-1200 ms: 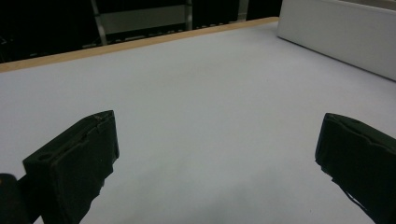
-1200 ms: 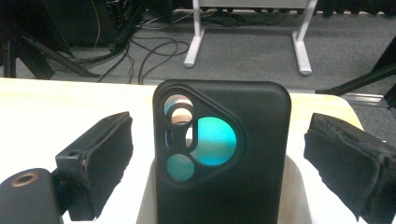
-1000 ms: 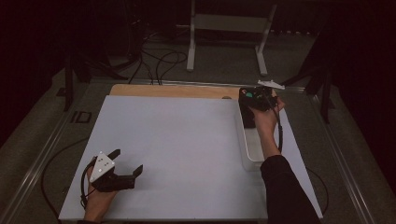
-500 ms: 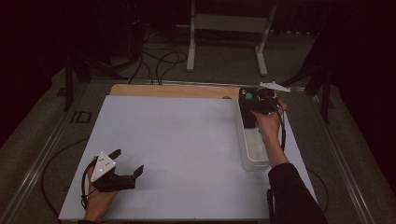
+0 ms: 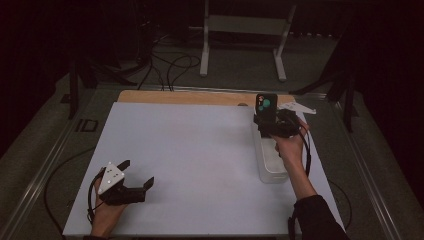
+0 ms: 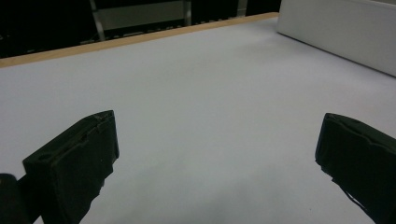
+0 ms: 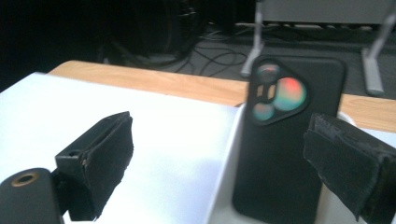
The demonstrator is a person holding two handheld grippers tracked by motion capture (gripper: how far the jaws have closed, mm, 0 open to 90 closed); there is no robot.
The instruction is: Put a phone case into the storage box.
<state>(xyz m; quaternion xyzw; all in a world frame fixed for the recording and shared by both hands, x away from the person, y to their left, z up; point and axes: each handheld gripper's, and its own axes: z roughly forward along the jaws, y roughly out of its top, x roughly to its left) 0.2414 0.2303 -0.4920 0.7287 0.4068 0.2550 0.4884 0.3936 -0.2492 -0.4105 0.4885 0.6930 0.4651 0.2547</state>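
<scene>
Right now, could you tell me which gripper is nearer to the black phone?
Right. The right gripper has the phone standing between its open jaws at the clear bin; the left gripper rests far across the table.

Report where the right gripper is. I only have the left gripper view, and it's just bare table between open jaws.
Observer: The right gripper is at the table's far right, at the far end of a pale tray.
Operator: Say what's in the tray.
Observer: A black phone stands upright at the tray's far end, with its camera lenses facing the gripper.
Operator: Confirm the grip.
Observer: It isn't gripped. The jaws stand wide apart with the phone between them.
</scene>
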